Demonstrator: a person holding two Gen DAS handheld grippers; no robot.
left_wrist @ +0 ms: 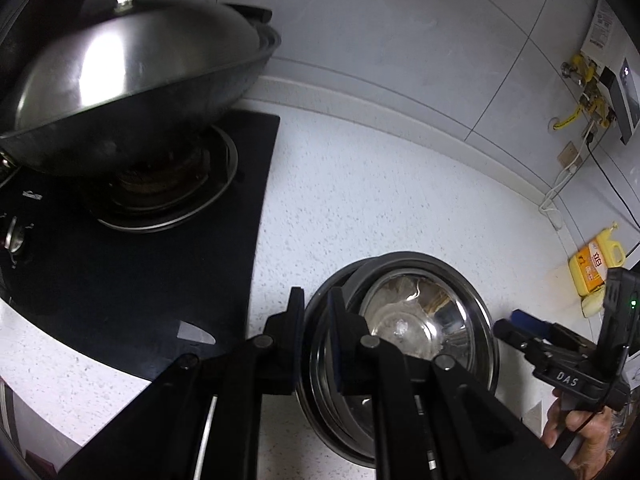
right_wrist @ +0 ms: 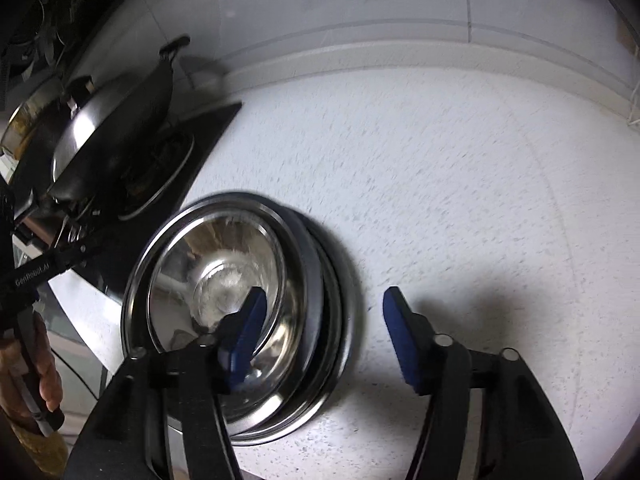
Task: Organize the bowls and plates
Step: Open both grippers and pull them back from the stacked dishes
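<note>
on the speckled white counter [right_wrist: 460, 184], just right of the black hob [left_wrist: 132, 280], sits the steel stack [right_wrist: 320, 320]: a shiny bowl [right_wrist: 224, 276] nested on top of several plates, upper pieces slid off-centre toward the hob so the rims don't line up.

left gripper [left_wrist: 316, 320]: jaws nearly closed, straddling the hob-side rim of the stack. looks like it's pinching that rim, but i can't confirm pad contact from this angle (rim passes between the fingers, that much is clear). right gripper [right_wrist: 324, 312]: jaws apart, nothing clamped. one blue pad [right_wrist: 250, 328] hangs over the bowl's interior, the other [right_wrist: 398, 336] over bare counter beyond the stack's edge, so the rim on that side sits in the gap, untouched.

risks, my read:
- single-sided pinch on a skewed stack. if the left lifts or tilts, the bowl could slide off the plates; steel on steel, little friction.
- right jaws closing now would catch the bowl wall plus plate rims together, could lever the stack further out of line.
- hob and lidded wok [left_wrist: 132, 80] are close on the left; a shove that way ends up on the burner ring.

pose: both grippers angled steeply down at the stack from the near side. person's hand [left_wrist: 576, 428] wraps the right handle, the other hand [right_wrist: 36, 376] the left.
</note>
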